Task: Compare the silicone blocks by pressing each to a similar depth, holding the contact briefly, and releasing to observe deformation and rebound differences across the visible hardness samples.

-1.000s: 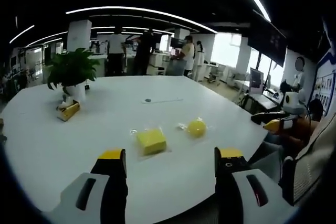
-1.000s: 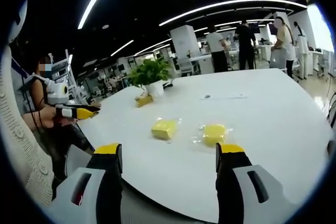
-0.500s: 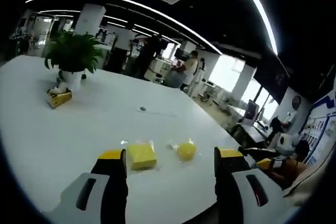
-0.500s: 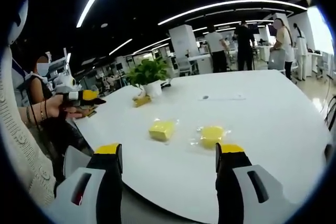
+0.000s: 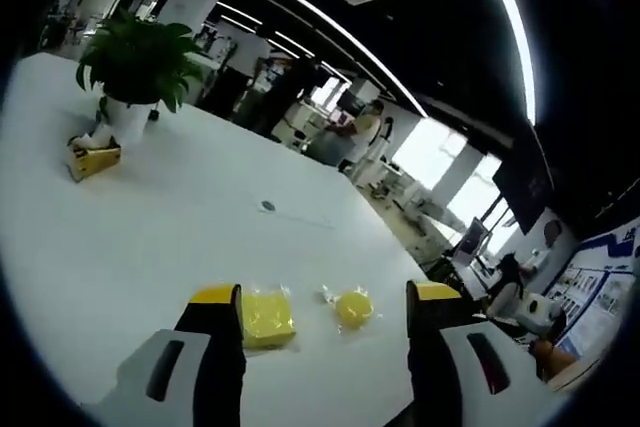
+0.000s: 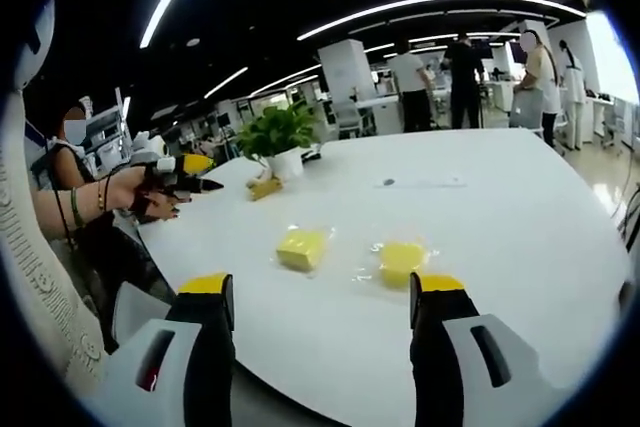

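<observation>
Your left hand-held gripper (image 5: 322, 302) hovers with jaws spread above the square silicone block (image 5: 265, 314) and round block (image 5: 353, 308) lying wrapped, side by side on the table (image 5: 150, 237), likely lining up a first press, while your right hand-held gripper (image 6: 323, 297) waits released, short of both.

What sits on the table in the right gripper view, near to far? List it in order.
Round yellow silicone sample and square yellow silicone block, nearly level with each other → small dark dot → yellow box → potted plant.
</observation>
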